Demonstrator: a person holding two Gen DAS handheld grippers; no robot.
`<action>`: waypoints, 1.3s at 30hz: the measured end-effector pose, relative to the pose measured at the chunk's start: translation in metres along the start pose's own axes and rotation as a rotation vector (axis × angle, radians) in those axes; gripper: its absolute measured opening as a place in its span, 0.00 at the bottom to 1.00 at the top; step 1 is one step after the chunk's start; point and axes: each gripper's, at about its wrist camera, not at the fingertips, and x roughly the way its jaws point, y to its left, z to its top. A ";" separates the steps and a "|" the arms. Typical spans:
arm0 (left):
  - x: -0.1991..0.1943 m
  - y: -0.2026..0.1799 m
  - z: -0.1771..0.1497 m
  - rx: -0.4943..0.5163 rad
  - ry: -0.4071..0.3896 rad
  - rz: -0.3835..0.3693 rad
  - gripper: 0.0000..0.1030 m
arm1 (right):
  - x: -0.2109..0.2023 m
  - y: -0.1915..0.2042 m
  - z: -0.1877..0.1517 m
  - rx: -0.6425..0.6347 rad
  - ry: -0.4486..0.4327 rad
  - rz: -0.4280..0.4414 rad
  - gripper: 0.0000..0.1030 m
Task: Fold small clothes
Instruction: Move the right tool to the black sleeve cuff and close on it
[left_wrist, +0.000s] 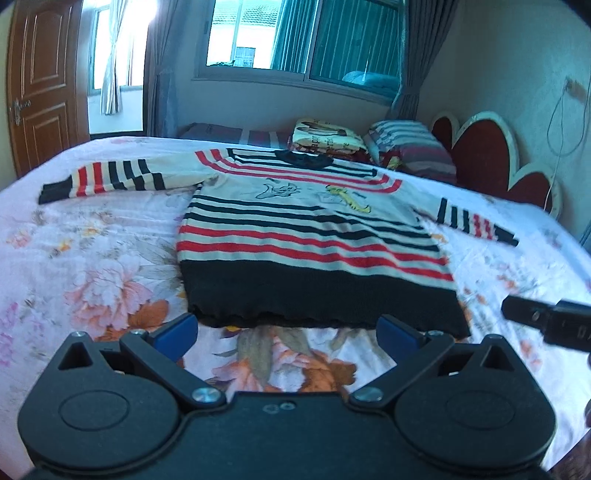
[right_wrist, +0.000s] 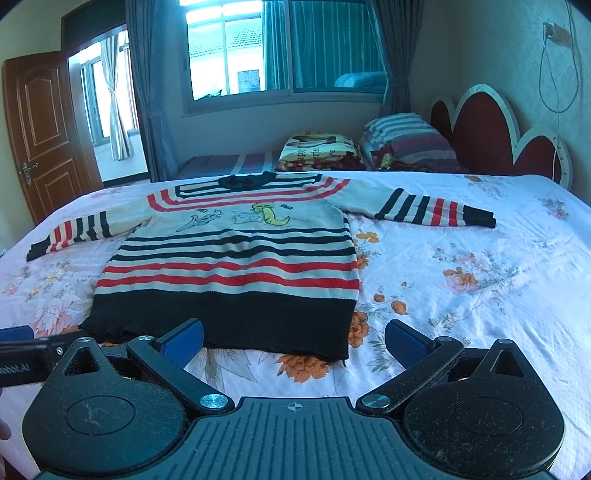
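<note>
Now both tools, left tool (left_wrist: 287, 334) and right tool (right_wrist: 294, 339), hover spread just short of the sweater (right_wrist: 236, 258); pinch a sleeve first.

We see a bed (left_wrist: 92, 258) covered by a pale floral sheet (right_wrist: 461, 280). At its far end lie a striped pillow (right_wrist: 410, 138) and a folded printed blanket (right_wrist: 319, 146), just beside each other, before a red scalloped headboard (right_wrist: 487, 129). Behind stand a window (right_wrist: 280, 48) with grey curtains (left_wrist: 415, 55), and a brown door (left_wrist: 40, 81) at left.
</note>
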 end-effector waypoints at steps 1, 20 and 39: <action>0.002 -0.001 0.001 -0.004 0.002 0.003 1.00 | 0.001 -0.001 0.000 0.002 0.002 -0.003 1.00; 0.049 -0.036 0.030 0.139 -0.062 0.027 1.00 | 0.044 -0.049 0.027 0.048 0.019 -0.093 1.00; 0.142 -0.066 0.063 0.122 0.008 -0.022 0.97 | 0.116 -0.128 0.081 0.096 -0.011 -0.216 1.00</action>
